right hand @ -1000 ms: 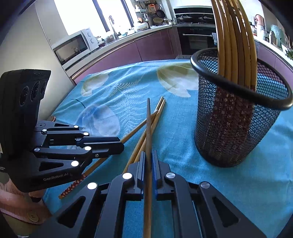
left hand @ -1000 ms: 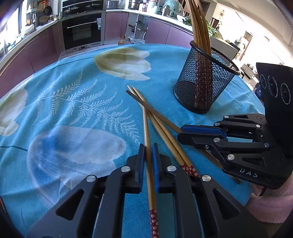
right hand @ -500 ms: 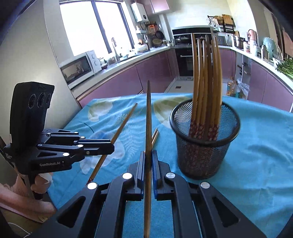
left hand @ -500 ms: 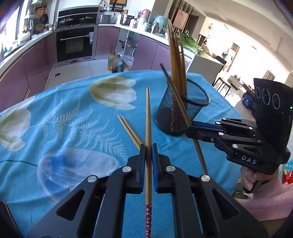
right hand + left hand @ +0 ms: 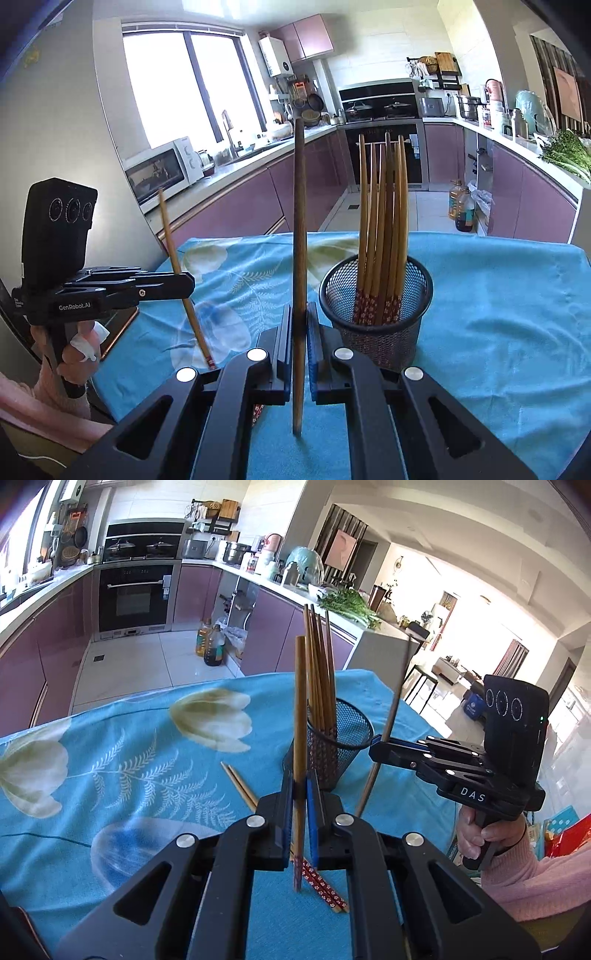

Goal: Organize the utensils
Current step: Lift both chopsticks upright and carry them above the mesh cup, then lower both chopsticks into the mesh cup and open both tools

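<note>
A chopstick [image 5: 300, 716] is clamped between the narrowed fingers of the left gripper [image 5: 300, 794], upright above the table [image 5: 110, 768]. A second chopstick [image 5: 299, 229] is pinched likewise in the right gripper [image 5: 300, 325]. A mesh cup [image 5: 376, 295] holding more chopsticks stands near the table's middle; two chopsticks [image 5: 240, 786] are left lying beside it.

Turquoise floral tablecloth [image 5: 110, 775]; black mesh holder [image 5: 376, 295]; red-flowered chopsticks [image 5: 380, 221].
</note>
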The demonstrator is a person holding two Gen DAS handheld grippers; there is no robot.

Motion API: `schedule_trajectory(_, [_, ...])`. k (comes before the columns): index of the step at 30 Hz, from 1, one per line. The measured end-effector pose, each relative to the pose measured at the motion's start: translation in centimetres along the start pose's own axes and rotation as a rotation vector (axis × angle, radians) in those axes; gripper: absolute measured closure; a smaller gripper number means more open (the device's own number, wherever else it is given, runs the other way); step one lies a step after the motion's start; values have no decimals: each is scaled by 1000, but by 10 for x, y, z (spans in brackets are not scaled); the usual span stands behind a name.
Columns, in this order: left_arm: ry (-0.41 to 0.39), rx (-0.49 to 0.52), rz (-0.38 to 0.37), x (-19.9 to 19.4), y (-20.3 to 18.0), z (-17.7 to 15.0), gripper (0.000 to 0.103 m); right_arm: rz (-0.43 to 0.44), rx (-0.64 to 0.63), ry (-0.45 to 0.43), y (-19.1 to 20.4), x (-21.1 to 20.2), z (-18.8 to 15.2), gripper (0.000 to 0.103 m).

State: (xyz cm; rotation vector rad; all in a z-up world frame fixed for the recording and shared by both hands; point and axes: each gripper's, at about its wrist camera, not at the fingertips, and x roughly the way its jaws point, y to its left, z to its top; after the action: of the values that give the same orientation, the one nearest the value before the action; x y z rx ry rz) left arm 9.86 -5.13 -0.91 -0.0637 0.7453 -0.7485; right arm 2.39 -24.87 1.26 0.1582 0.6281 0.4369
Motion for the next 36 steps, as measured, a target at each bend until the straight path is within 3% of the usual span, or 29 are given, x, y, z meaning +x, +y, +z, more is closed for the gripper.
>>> schedule_trajectory(36, [-206,84,-78,-22,-51,96,95,-95,-98,-212,-5,-51,59,97])
